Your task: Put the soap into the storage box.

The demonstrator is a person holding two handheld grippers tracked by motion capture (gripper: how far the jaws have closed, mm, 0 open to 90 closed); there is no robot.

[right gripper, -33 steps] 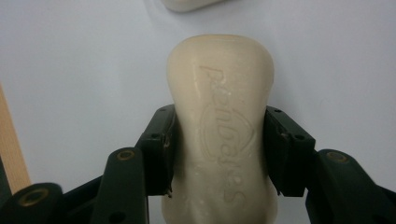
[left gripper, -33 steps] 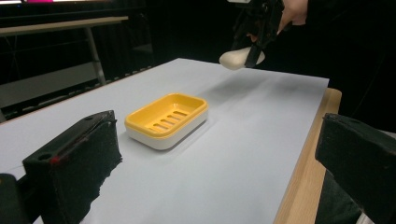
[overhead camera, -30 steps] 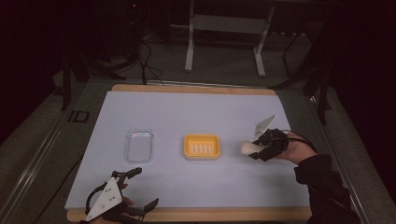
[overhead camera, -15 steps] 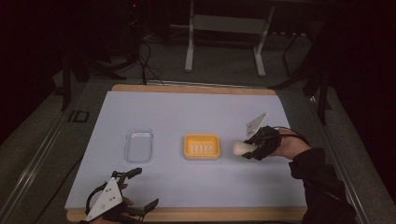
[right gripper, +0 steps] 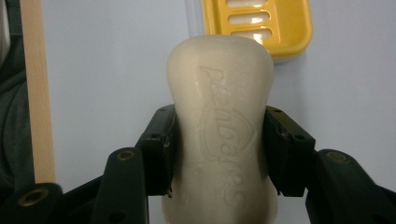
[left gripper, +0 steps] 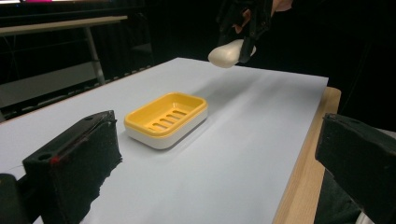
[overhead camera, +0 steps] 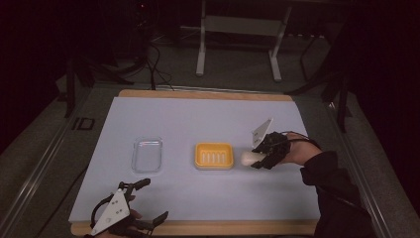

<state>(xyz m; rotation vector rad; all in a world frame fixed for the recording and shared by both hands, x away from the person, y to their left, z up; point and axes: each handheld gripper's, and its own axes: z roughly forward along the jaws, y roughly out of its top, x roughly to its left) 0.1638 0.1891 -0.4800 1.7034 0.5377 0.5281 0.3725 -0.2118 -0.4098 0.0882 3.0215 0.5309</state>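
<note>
Soap (right gripper: 219,126) sits tight in the right gripper (overhead camera: 265,151) jaws, so carry it level over the dish (overhead camera: 214,155), then lower slowly; left gripper (overhead camera: 130,210) jaws gape wide, holding nothing.

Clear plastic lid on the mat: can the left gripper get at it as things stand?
Probably yes. The left gripper is open and holds nothing, and the clear plastic lid lies just ahead of it on bare mat, with nothing between them.
</note>
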